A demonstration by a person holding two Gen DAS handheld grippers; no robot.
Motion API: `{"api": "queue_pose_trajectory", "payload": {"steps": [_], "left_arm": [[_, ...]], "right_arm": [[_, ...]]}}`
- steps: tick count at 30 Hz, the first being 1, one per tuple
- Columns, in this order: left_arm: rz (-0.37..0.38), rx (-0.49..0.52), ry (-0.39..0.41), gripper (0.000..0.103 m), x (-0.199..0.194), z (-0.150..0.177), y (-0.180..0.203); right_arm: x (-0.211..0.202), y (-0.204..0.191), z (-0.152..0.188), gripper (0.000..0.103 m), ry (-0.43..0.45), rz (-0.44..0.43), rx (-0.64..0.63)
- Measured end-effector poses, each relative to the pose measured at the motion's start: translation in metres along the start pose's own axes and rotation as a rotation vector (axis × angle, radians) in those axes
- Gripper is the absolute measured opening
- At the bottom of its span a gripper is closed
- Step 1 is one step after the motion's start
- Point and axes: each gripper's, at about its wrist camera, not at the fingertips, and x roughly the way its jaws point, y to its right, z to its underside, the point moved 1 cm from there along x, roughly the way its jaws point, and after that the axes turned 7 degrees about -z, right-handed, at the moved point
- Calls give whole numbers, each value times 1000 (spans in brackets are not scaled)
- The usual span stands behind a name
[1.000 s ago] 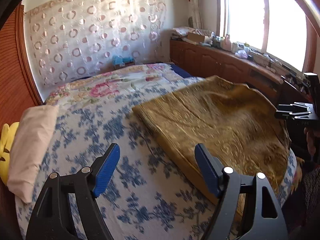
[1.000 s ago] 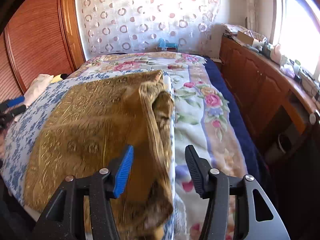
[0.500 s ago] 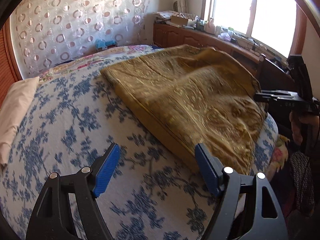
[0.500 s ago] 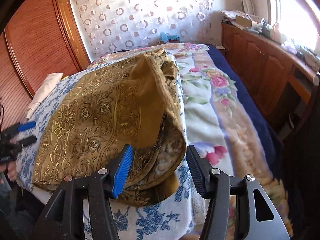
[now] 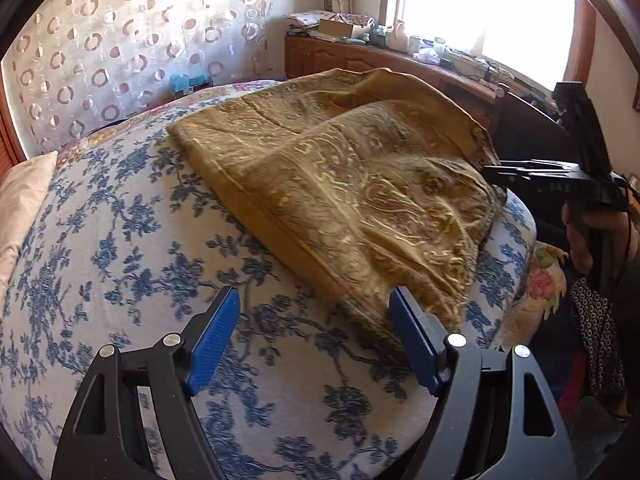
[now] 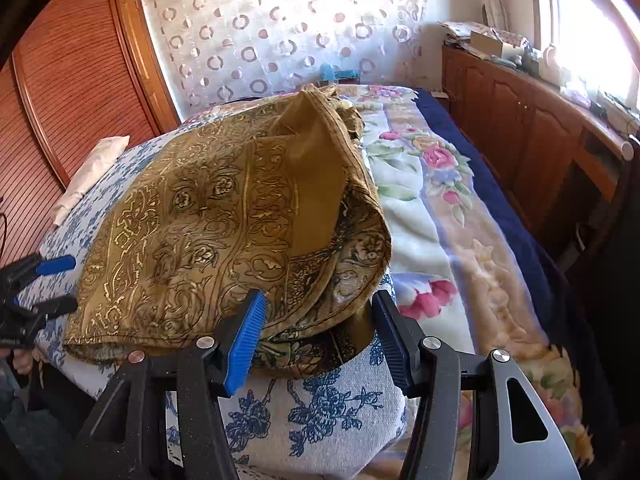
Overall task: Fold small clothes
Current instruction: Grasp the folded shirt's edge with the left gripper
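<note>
Lining up on gold cloth [image 6: 224, 216]; left claw [image 5: 314, 334] wide open, empty; right claw [image 6: 318, 330] half open astride its 6 o'clock corner, unpinched; next I pinch corners.

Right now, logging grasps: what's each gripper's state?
Left gripper: open, holding nothing.
Right gripper: open around the gold cloth corner, not clamped.

A cream pillow [image 5: 20, 200] lies on the blue-flowered bedspread [image 5: 120, 260] near a circle-patterned curtain [image 6: 280, 32].
</note>
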Motion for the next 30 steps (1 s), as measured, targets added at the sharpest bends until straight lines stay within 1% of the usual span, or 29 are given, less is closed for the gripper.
{"api": "queue_pose_trajectory", "payload": {"steps": [10, 11, 12, 14, 16, 17, 18, 19, 21, 22, 23, 24, 25, 26, 27, 30], "left_arm": [[50, -22, -13, 77, 3, 7, 9], [61, -25, -14, 72, 3, 8, 10], [75, -27, -18, 68, 3, 9, 12], [100, -32, -27, 53, 3, 10, 14], [121, -34, -28, 45, 3, 11, 17], [124, -29, -29, 42, 3, 12, 18], [124, -25, -30, 42, 3, 12, 20], [124, -25, -29, 42, 3, 12, 20], [132, -33, -33, 42, 4, 11, 19], [140, -40, -36, 40, 4, 10, 18], [156, -46, -39, 27, 5, 10, 16], [178, -55, -48, 21, 6, 10, 16], [182, -57, -48, 13, 5, 10, 15], [181, -49, -37, 10, 3, 10, 16], [183, -46, -23, 10, -1, 9, 16], [202, -64, 29, 9, -19, 1, 9]], "right_arm": [[9, -1, 1, 57, -4, -9, 14], [10, -2, 0, 57, -3, -12, 14], [10, -3, 0, 57, -3, -13, 12], [11, -5, 0, 57, -5, -10, 3], [12, -6, 1, 57, -6, -10, -3], [12, -7, 2, 52, -8, -12, -7], [13, -8, 2, 47, -11, -19, -11], [13, -10, 2, 45, -14, -22, -17], [14, -12, 3, 34, -21, -22, -33], [14, -13, 3, 32, -21, -16, -40], [14, -13, 3, 26, -19, -13, -43], [12, -13, 2, 17, -11, -10, -44], [10, -13, 1, 15, 0, -18, -42], [8, -13, 1, 11, 9, -27, -37], [6, -13, 0, 9, 20, -33, -35], [-3, -15, 1, 7, 53, -38, -43]]}}
